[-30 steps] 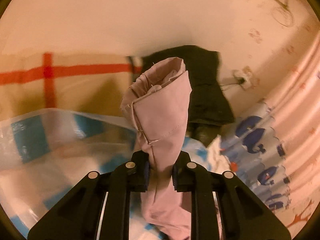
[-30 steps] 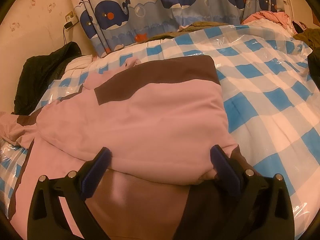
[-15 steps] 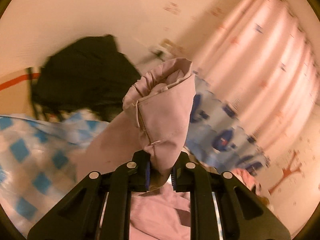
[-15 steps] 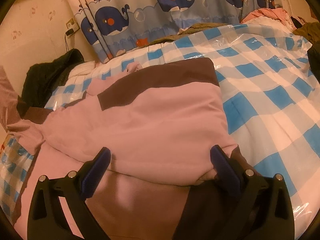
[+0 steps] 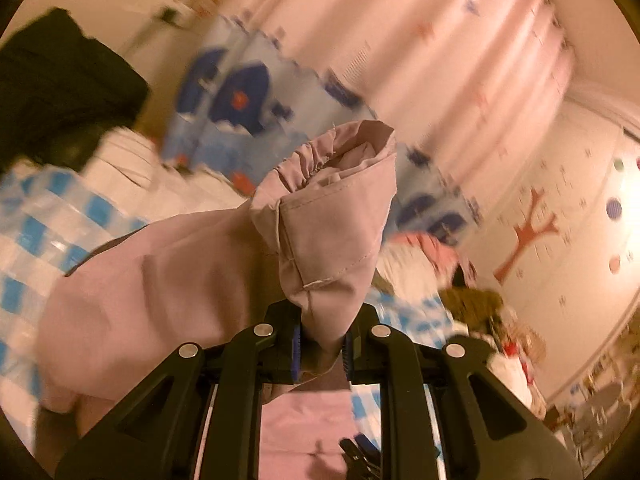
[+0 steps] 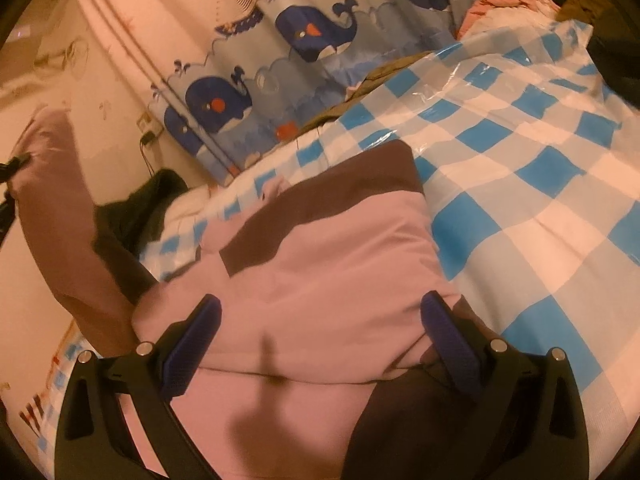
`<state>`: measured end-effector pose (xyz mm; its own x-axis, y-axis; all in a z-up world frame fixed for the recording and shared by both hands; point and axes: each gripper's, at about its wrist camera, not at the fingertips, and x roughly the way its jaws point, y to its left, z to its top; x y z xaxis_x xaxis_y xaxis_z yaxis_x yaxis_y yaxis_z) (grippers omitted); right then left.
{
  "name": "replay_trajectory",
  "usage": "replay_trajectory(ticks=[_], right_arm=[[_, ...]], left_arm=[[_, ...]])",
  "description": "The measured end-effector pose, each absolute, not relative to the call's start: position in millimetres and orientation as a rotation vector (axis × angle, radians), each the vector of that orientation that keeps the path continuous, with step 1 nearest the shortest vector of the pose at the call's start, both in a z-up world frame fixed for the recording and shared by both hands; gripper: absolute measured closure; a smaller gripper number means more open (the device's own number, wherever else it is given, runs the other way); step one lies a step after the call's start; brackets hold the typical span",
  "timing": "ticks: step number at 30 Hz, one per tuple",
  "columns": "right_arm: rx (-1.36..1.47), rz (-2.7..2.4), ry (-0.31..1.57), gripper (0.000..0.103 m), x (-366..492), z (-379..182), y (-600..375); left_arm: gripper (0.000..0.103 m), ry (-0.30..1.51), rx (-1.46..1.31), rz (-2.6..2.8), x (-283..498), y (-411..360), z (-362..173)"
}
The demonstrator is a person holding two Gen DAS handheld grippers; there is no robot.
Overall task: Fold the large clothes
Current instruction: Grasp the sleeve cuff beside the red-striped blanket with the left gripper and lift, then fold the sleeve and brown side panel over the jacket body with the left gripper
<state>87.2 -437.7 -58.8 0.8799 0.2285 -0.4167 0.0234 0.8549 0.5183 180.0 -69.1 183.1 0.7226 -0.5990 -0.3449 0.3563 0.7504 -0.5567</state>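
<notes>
Left gripper [image 5: 320, 354], pinching sleeve cuff [image 5: 332, 216], has swung from 9 o'clock over the jacket [image 6: 320, 280]; right gripper [image 6: 320, 340] spread. Sleeve fold underway.

Hidden, cropped and blurred parts

In your left view the curtain [image 5: 256, 96] and the checked cover [image 5: 48, 208] smear into blur, and the clutter [image 5: 516, 344] at the far right is unreadable; the sleeve [image 5: 332, 224] hides what lies behind it. In your right view the jacket [image 6: 320, 280] runs off the bottom edge.
</notes>
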Motion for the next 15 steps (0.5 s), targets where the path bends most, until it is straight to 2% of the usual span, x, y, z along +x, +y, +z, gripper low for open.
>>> replay_trajectory(ticks=[5,15], right_arm=[[0.703,0.132,0.426,0.007,80.8,-64.7,-462.2],[0.823,0.156,0.370,0.007,75.4,-69.9,-478.5]], left_arm=[[0.090,0.632,-0.470,-0.623,193.2,-134.4,134.5],[0.090,0.859,-0.419,-0.648,220.6,-233.1,-16.6]])
